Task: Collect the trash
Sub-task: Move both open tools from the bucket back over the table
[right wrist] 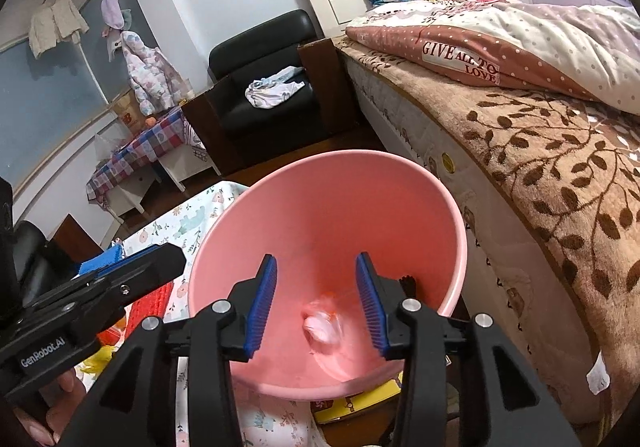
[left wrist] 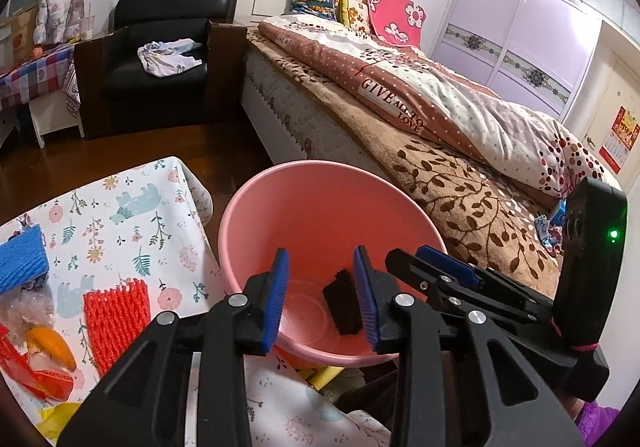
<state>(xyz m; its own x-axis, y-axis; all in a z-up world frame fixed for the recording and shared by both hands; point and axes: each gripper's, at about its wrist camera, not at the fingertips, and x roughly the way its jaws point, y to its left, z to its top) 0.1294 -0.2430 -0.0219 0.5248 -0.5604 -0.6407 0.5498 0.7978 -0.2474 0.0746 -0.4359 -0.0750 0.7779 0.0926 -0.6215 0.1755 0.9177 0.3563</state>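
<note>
A: Status on both grippers?

B: Left gripper (left wrist: 325, 297) sits over the pink bucket (left wrist: 256, 203), jaws parted, nothing between the pads. The dark brown foam piece (left wrist: 340, 305) lies at the bucket bottom, seen through the gap.

A: Right one?

B: Right gripper (right wrist: 317, 302) is also above the bucket, jaws apart, pads pressing on nothing. A pale crumpled scrap (right wrist: 322, 323) with an orange tinge shows blurred inside the bucket, below the fingers. Can't tell whether it's touching the bottom.

A: Where's the bucket?

B: Between the small table with the floral cloth (left wrist: 132, 207) and the bed (left wrist: 460, 183), just beside both.

A: Trash left on the table?

B: Red foam net (left wrist: 116, 323) flat on the cloth, blue foam net (left wrist: 22, 259) at the left edge, orange peel (left wrist: 52, 345) beside a clear bubble-wrap wad (left wrist: 26, 309), and a red wrapper (left wrist: 44, 379) near the front edge. More wrappers (left wrist: 550, 227) lie on the brown leaf-pattern blanket, partly hidden behind the right gripper's body.
</note>
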